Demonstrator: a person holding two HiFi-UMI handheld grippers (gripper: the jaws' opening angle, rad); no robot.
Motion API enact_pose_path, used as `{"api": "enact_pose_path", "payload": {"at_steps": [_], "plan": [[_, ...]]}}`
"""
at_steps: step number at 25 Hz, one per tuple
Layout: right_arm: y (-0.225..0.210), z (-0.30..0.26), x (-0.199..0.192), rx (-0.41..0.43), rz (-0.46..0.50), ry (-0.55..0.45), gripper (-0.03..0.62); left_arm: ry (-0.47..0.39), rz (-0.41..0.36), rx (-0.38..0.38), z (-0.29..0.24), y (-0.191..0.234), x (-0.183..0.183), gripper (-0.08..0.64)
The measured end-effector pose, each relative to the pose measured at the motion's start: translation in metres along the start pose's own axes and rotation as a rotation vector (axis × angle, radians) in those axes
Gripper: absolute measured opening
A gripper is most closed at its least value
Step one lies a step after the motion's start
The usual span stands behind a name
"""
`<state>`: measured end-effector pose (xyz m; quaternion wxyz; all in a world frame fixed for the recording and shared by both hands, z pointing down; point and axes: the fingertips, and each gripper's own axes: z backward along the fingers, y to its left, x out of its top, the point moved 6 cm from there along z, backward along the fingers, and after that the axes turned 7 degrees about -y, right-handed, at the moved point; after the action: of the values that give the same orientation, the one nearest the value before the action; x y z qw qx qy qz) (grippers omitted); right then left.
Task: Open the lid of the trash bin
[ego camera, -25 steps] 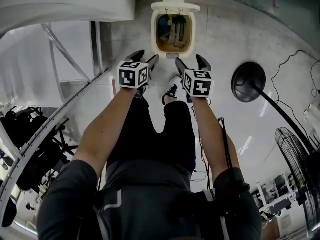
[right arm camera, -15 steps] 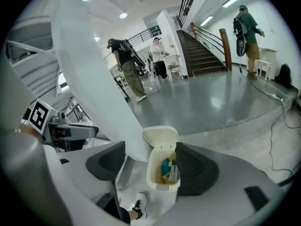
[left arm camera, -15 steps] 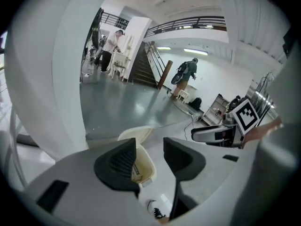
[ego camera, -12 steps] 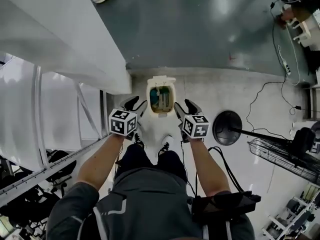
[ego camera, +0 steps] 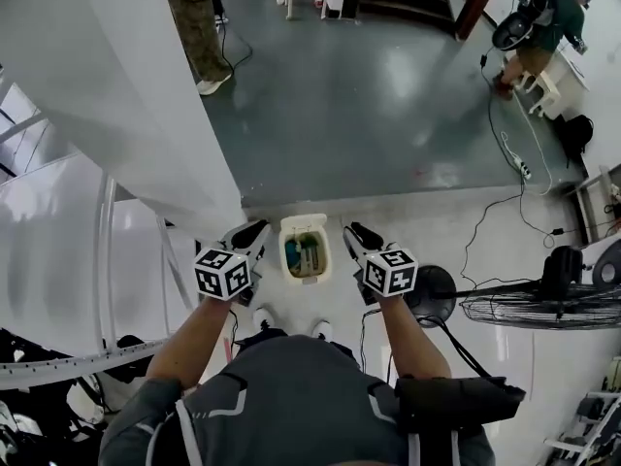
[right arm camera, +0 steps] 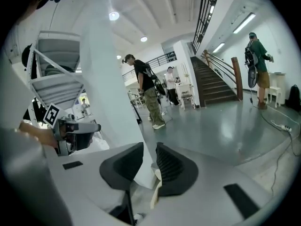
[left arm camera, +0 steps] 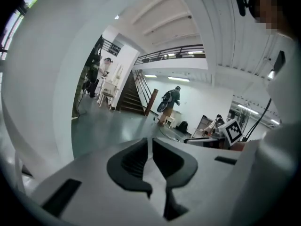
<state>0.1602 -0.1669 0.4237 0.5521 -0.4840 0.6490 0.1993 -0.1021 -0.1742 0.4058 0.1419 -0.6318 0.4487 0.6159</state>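
The cream trash bin (ego camera: 305, 250) stands on the floor far below me, its lid (ego camera: 303, 223) tipped back and rubbish showing inside. In the head view my left gripper (ego camera: 250, 235) hangs to the left of the bin and my right gripper (ego camera: 357, 234) to its right, both high above it and touching nothing. The left gripper (left arm camera: 150, 142) points out across the hall; its jaws are closing, down to a thin slit with nothing in it. On the right gripper (right arm camera: 149, 150) the jaws are also closing, a clear gap still between them, empty.
A big white pillar (ego camera: 146, 105) rises close on the left. A black round stand base (ego camera: 434, 295) and a floor fan (ego camera: 543, 305) with cables lie to the right. People stand at the back (ego camera: 199, 27) and by the stairs (ego camera: 548, 13).
Both grippers have risen well away from the bin, which now looks small and far below. Their jaws have narrowed from wide open. The view now takes in the hall floor.
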Motion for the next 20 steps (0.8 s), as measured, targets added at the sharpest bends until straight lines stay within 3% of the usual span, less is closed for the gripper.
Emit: {"api": "enact_pose_path", "payload": {"at_steps": [7,11,17,20], "plan": [[0.035,0.020,0.083,0.059,0.099,-0.099,0.080,-0.106,-0.163,-0.116,0.018,-0.032,0.072,0.009],[0.051,0.036,0.128,0.066,0.163,-0.177,0.054,-0.120,-0.139,-0.138,0.028,-0.044,0.099,0.009],[0.062,0.052,0.165,0.079,0.177,-0.277,0.029,-0.196,-0.292,-0.105,0.040,-0.057,0.128,0.009],[0.061,0.056,0.170,0.066,0.172,-0.287,0.028,-0.203,-0.273,-0.119,0.041,-0.063,0.134,0.009]]}}
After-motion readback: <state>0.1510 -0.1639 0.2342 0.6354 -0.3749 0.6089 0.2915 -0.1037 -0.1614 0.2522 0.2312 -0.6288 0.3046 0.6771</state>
